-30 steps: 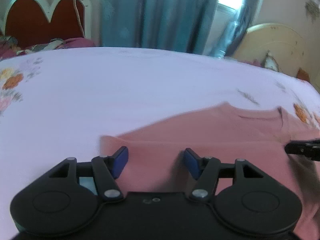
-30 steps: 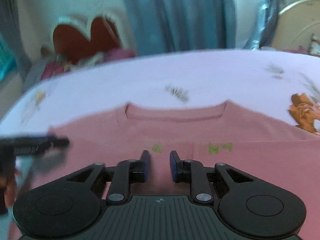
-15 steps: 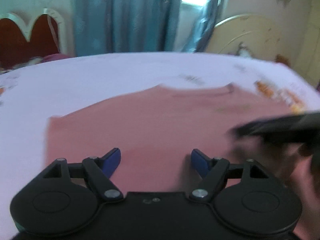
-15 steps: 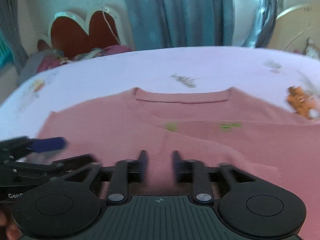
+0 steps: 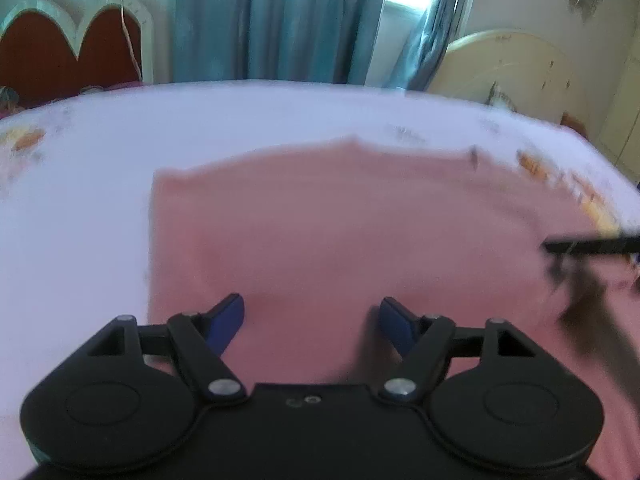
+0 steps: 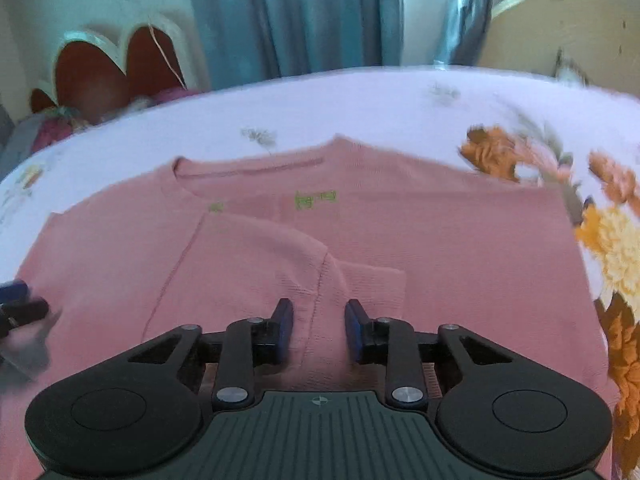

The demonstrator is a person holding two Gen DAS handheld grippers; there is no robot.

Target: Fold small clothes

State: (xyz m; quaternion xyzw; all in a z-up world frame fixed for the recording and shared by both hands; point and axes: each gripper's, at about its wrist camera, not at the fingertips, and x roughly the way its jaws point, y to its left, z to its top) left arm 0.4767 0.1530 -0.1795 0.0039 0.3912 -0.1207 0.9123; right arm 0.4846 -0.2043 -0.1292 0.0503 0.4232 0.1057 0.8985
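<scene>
A small pink shirt point(image 6: 400, 240) lies flat on the bed, neckline far from me, with one sleeve point(image 6: 256, 256) folded in over its chest. It also fills the middle of the left wrist view point(image 5: 340, 220), blurred. My left gripper point(image 5: 312, 316) is open and empty, low over the shirt's left part. My right gripper point(image 6: 319, 326) is open and empty, its fingers either side of the folded sleeve's seam. Each gripper shows at the edge of the other's view, the right one point(image 5: 592, 246) and the left one point(image 6: 16, 304).
The bed is covered by a pale lilac sheet point(image 6: 400, 108) with orange flower prints point(image 6: 612, 240) at the right. A red and white headboard point(image 5: 68, 52), blue curtains point(image 5: 300, 20) and a cream round headboard point(image 5: 516, 68) stand beyond the far edge.
Both grippers have moved over the shirt and the views have swung. My right gripper has opened wider. The sleeve now lies folded across the chest.
</scene>
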